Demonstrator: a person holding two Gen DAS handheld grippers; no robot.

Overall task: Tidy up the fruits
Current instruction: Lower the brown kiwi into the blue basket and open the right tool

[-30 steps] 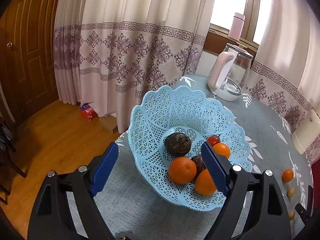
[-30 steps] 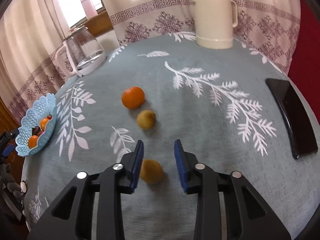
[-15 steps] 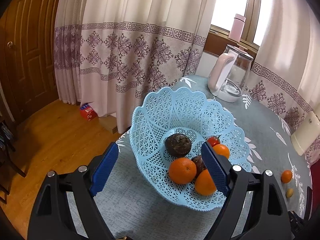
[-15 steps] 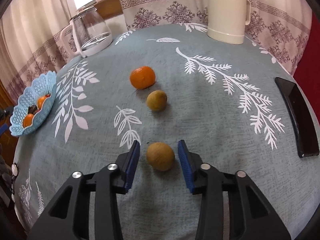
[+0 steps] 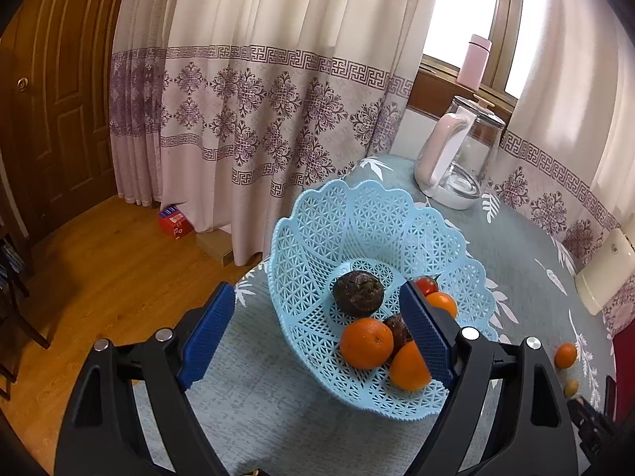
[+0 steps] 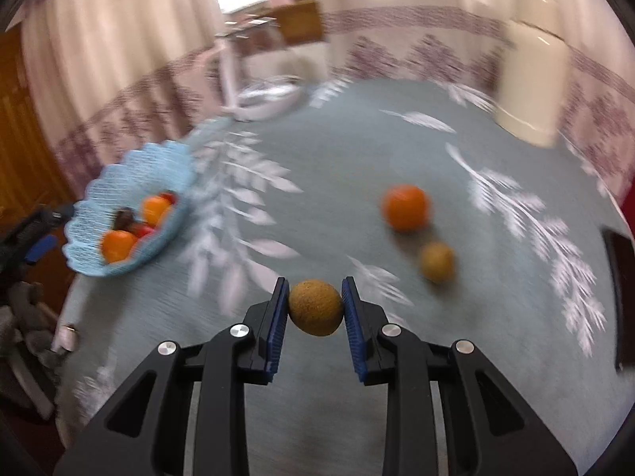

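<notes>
- Brown fruit (image 6: 316,308) is the one in play: small, round, rough-skinned, pinched between the right gripper (image 6: 313,307)'s jaws, which are clenched on both its sides.
- It looks lifted just clear of the counter (image 6: 357,150), though the blur makes that hard to call.
- Left gripper (image 5: 315,335) has its jaws spread wide around the near rim of the blue basket (image 5: 317,238) at the counter's edge. Not gripping anything as far as I can see.
- Basket already has oranges, a tomato and a couple of dark fruits in it.
- Still loose on the counter: an orange (image 6: 405,207) and a second brown fruit (image 6: 437,261) just beside it.
- So I'd say this is the carry step. Next move calls for swinging left over to the basket, getting above the rim, then letting go low so it doesn't bounce out.
</notes>
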